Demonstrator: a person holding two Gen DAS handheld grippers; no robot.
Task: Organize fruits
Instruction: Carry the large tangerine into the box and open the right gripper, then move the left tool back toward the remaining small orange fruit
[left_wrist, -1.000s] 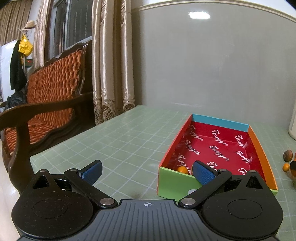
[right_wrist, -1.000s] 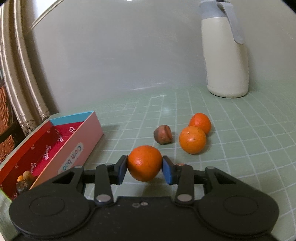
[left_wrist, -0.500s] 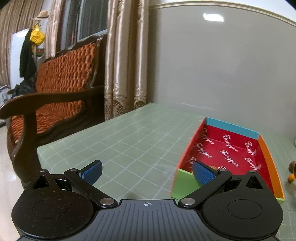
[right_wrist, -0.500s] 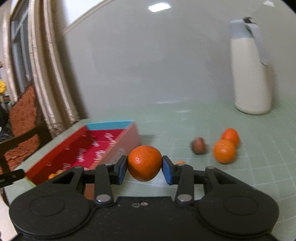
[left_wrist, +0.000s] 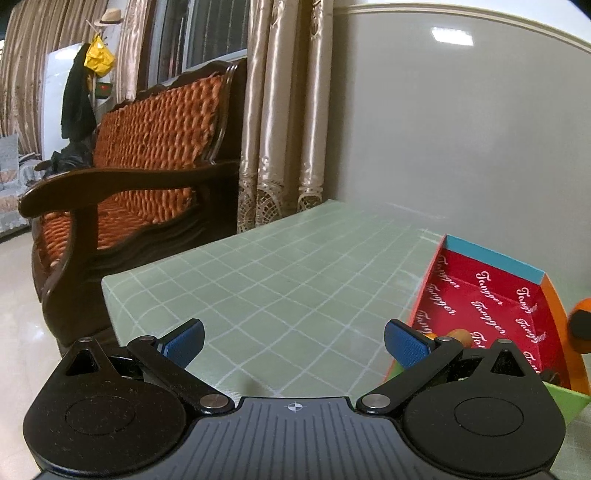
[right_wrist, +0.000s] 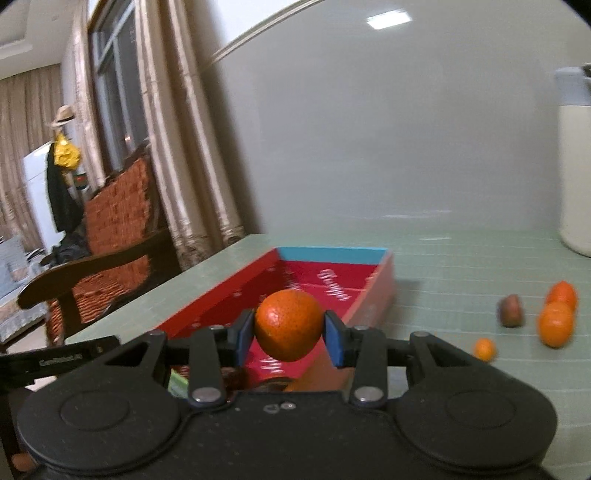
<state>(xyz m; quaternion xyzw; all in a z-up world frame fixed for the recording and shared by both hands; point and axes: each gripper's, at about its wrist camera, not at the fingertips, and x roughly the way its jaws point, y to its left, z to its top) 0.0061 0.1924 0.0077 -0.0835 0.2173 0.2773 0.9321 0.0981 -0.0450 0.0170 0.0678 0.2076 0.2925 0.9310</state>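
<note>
The right gripper (right_wrist: 289, 334) pinches a round orange (right_wrist: 289, 324) between its two blue fingers (right_wrist: 335, 344); the orange hangs over the near part of the box (right_wrist: 371, 301). The left gripper (left_wrist: 293, 341) has its fingers (left_wrist: 405, 347) spread wide with nothing between them, over the green worktop (left_wrist: 280, 280) just left of the box.

The box is a long, shallow tray with a red printed inside, a green near wall and a blue far wall. Its long axis runs away from the grippers toward the wall. In its near end lies a small orange fruit (left_wrist: 460, 335); a darker item sits beside it, too hidden to name.

Right of the box, on the worktop, lie a tiny orange fruit (right_wrist: 484, 349), a brown fruit (right_wrist: 511, 315) and two oranges (right_wrist: 556, 324) touching each other. Farther right stands a cream jug (right_wrist: 575, 184).
</note>
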